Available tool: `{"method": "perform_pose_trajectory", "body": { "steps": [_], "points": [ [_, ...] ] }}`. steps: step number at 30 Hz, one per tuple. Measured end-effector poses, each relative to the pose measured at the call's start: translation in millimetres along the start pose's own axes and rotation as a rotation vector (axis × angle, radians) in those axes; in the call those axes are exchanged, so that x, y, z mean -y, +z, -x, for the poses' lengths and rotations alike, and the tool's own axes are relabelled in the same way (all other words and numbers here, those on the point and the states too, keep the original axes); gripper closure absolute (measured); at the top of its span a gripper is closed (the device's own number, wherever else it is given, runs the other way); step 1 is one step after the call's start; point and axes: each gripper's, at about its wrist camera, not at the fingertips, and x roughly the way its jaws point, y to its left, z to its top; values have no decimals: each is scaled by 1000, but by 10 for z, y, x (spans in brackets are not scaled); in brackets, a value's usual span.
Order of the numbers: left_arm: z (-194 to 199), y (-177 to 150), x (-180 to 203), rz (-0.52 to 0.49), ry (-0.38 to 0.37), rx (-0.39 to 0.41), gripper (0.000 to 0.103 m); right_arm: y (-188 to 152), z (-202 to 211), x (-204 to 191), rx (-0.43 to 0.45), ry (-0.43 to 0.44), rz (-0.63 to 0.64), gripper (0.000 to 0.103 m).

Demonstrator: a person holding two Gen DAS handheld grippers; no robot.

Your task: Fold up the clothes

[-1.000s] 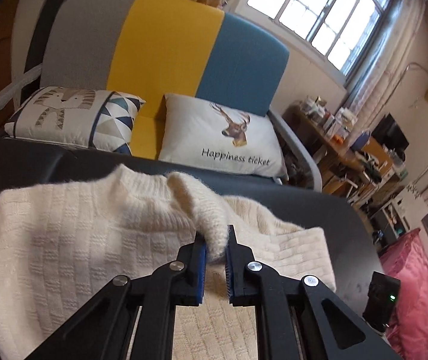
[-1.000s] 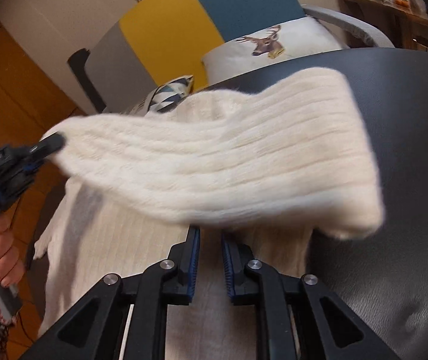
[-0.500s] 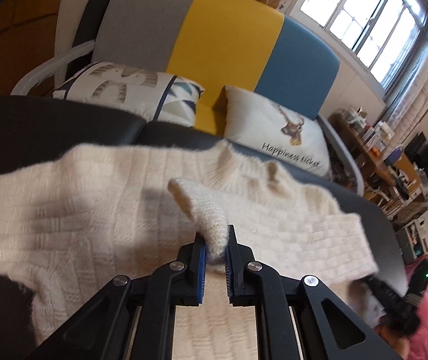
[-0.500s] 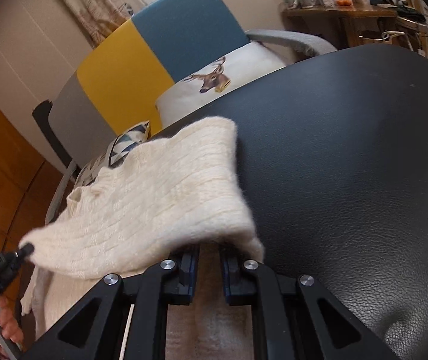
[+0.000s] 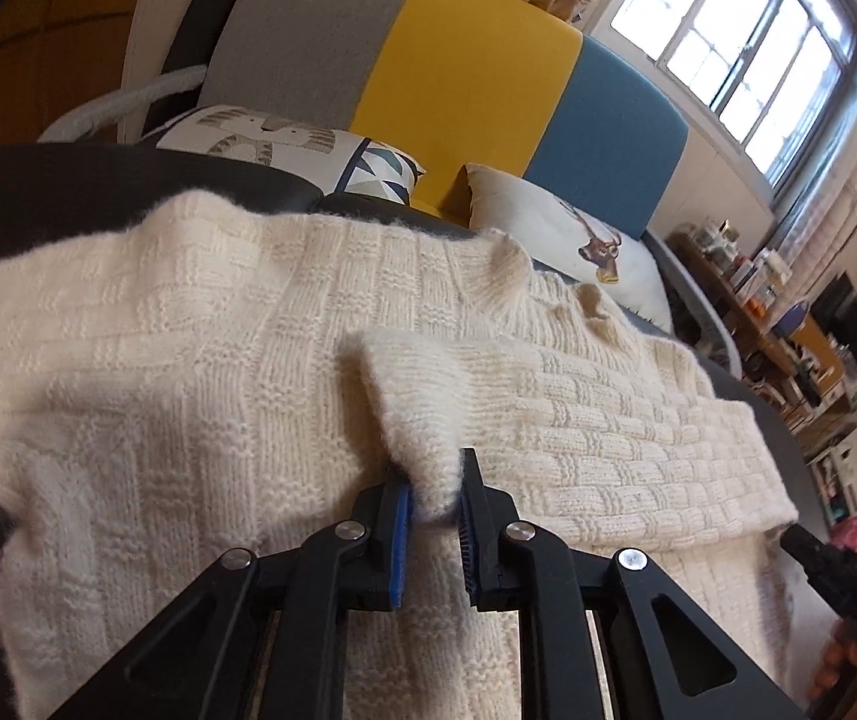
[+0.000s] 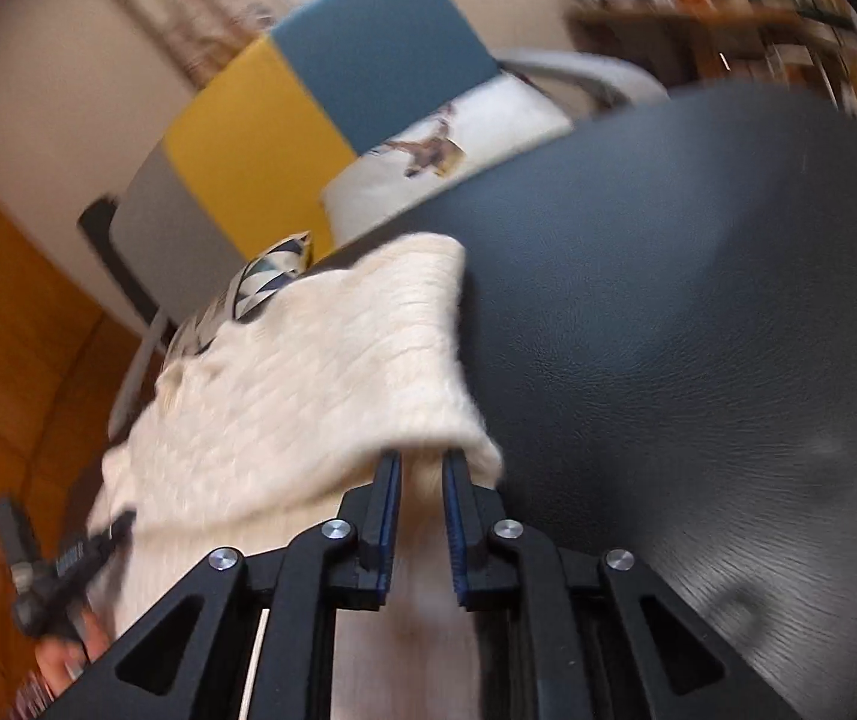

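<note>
A cream knitted sweater (image 5: 188, 360) lies spread on the black leather table (image 5: 38, 192). My left gripper (image 5: 436, 480) pinches a raised fold of it between its blue pads, low over the sweater's body, and its jaws are opening. In the blurred right wrist view my right gripper (image 6: 422, 462) has the sweater's (image 6: 308, 372) near edge between its pads, draped over the fingertips; its jaws are opening too. The other gripper (image 6: 68, 558), in a hand, shows at the lower left there.
Behind the table stands a grey, yellow and blue sofa (image 5: 458, 60) with a deer pillow (image 5: 548, 222) and a patterned pillow (image 5: 284, 144). A cluttered desk (image 5: 788, 312) sits at the right. Bare black table (image 6: 668, 330) lies right of the sweater.
The left gripper sank with its pinched fold, closer to the sweater. The long strip that hung lifted in the right view now lies folded over the sweater; the right gripper shifted a little.
</note>
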Motion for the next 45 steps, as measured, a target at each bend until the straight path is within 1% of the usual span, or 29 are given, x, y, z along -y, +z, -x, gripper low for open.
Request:
{"method": "perform_pose_trajectory", "body": {
  "steps": [1, 2, 3, 4, 7, 9, 11, 13, 15, 17, 20, 22, 23, 27, 32, 33, 35, 36, 39, 40, 42, 44, 45],
  "points": [
    [-1, 3, -10, 6, -6, 1, 87, 16, 100, -60, 36, -9, 30, 89],
    [0, 2, 1, 3, -2, 4, 87, 60, 152, -122, 66, -11, 60, 87],
    [1, 2, 13, 0, 2, 7, 87, 147, 136, -208, 82, -17, 104, 81],
    [2, 3, 28, -5, 7, 9, 87, 245, 102, -302, 95, -24, 151, 81],
    [26, -3, 28, -5, 15, 20, 87, 521, -298, -506, 47, -106, 261, 81],
    [38, -4, -20, 14, 4, 22, 87, 637, -603, -537, 1, -170, 305, 81],
    [38, -8, -38, 26, -3, 23, 87, 691, -873, -469, -46, -215, 320, 81],
    [31, -14, -29, 26, 1, 23, 87, 680, -1045, -339, -79, -252, 325, 82],
    [25, -27, 5, 15, 14, 24, 87, 656, -1062, -278, -54, -239, 329, 83],
    [27, -33, -1, 19, 9, 24, 87, 679, -986, -241, -55, -228, 287, 83],
    [27, -33, -40, 38, -10, 24, 87, 627, -601, -200, 17, -152, 223, 82],
    [27, -32, -48, 45, -17, 26, 87, 483, -448, -235, -3, -158, 257, 82],
    [27, -31, -51, 48, -19, 25, 87, 395, -419, -250, -31, -174, 283, 82],
    [34, -23, -67, 59, -30, 25, 87, 92, -477, -71, -86, -229, 298, 84],
    [36, -23, -60, 61, -28, 25, 87, 124, -437, -9, -112, -223, 214, 83],
    [34, -21, -54, 58, -24, 25, 87, 158, -410, -41, -107, -226, 213, 83],
    [27, -18, -53, 59, -26, 24, 87, 256, -331, -160, -43, -196, 226, 83],
    [24, -17, -55, 61, -27, 24, 87, 309, -367, -235, -38, -185, 243, 83],
    [24, -18, -62, 67, -32, 24, 87, 473, -543, -467, -46, -160, 302, 83],
    [25, -19, -64, 69, -34, 24, 87, 482, -620, -500, -63, -162, 300, 83],
    [31, -27, -79, 79, -44, 23, 87, 469, -785, -537, -106, -175, 284, 83],
    [29, -23, -109, 96, -61, 21, 87, 373, -833, -605, -127, -134, 254, 83],
    [37, -16, -113, 101, -65, 15, 87, 284, -817, -688, -120, -112, 270, 83]
  ]
}}
